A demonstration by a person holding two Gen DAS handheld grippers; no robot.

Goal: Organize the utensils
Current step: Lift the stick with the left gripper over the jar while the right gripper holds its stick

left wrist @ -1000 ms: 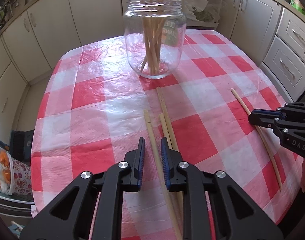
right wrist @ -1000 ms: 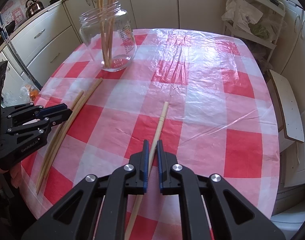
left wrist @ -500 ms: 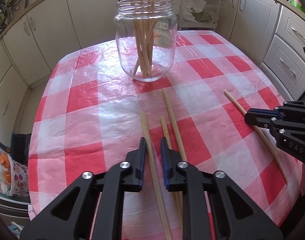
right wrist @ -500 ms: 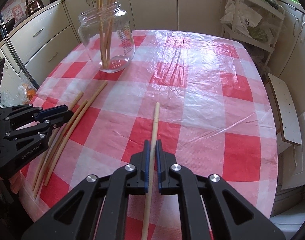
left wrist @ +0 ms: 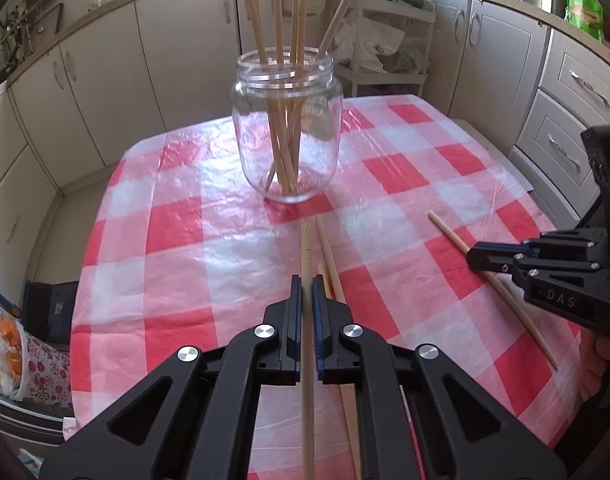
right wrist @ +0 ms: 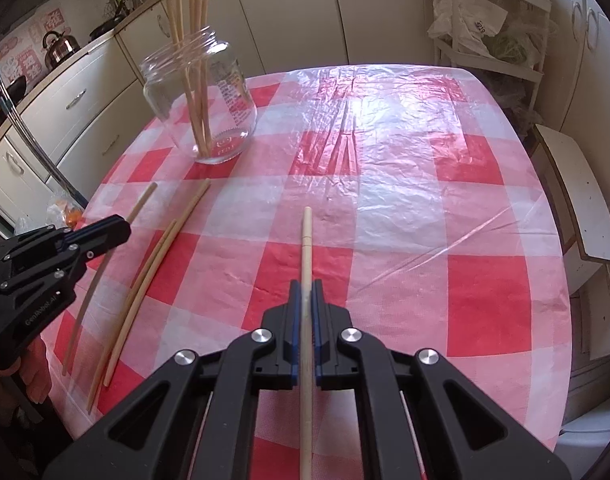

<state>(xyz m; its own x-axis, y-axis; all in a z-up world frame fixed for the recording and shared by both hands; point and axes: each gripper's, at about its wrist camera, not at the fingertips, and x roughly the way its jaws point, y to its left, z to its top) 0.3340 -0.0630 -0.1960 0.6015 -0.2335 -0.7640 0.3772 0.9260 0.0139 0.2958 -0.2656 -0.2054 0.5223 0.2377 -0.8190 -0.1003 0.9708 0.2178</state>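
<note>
Left gripper [left wrist: 307, 294] clenched on a chopstick [left wrist: 306, 252], lifted tip pointing toward the jar. Right gripper [right wrist: 306, 300] likewise clamped on its own chopstick [right wrist: 306, 240]. Just beside the left one, two loose chopsticks [left wrist: 332, 264] lying together on the checked tablecloth [left wrist: 177, 264]. Farther back, upright near the table's far edge, the glass jar [left wrist: 287, 136], already crowded with sticks fanning out above the rim. Likely trouble: gripped low with long ends free, so a swinging tip could knock the jar, jam against standing sticks, or collide with the other held stick.
</note>
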